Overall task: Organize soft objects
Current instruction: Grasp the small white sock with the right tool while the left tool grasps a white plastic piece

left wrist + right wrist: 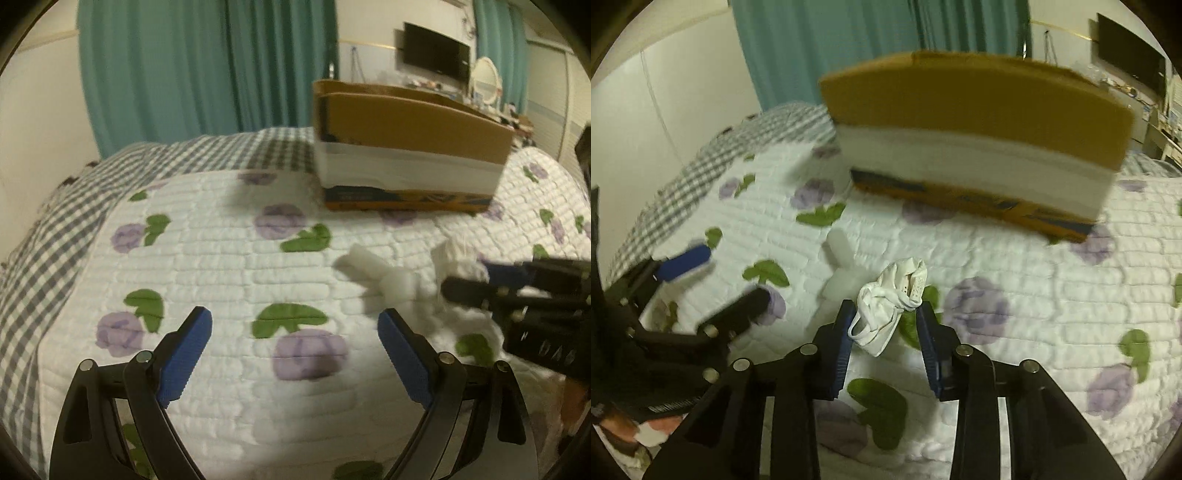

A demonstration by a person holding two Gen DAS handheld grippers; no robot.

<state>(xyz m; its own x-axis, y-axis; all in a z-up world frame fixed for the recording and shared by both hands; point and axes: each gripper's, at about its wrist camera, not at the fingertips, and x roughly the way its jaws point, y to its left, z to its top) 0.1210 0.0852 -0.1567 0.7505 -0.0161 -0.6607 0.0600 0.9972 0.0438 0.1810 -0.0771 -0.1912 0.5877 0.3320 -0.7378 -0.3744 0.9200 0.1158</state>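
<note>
Seemingly crumpled white cloth (892,306) between right tongs (888,317).

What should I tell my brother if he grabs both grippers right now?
Left hand-held gripper: open, empty, over the quilt.
Right hand-held gripper: shut on the white sock, lifted just above the quilt.
White foam piece lies on the quilt beside the sock.
Cardboard box stands farther back on the bed.
Done: sock grabbed. Left: probably box the sock, then the foam piece.
</note>
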